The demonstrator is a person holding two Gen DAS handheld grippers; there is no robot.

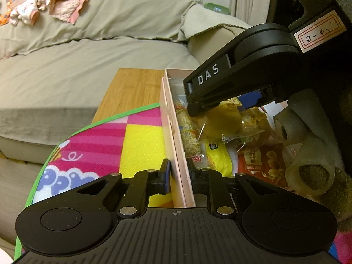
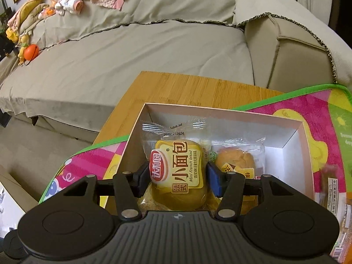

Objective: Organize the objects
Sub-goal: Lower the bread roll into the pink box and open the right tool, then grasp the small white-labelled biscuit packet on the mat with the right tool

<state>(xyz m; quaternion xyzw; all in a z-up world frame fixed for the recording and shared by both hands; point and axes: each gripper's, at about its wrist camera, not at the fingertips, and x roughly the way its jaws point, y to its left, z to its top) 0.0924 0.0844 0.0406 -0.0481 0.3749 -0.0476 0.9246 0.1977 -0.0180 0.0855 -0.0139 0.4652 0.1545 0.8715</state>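
The left gripper (image 1: 178,177) clamps the pale pink cardboard box's wall (image 1: 176,136), steadying it on the table while the right gripper (image 2: 177,179) grips the yellow-wrapped mini bread packet (image 2: 179,171) above the box interior.

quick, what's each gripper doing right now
Left gripper: closed on the pink box wall.
Right gripper: closed on a mini french bread packet.

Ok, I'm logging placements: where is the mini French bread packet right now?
The mini French bread packet sits between the right gripper fingers, over the pink box, just left of another wrapped bun in the right wrist view.
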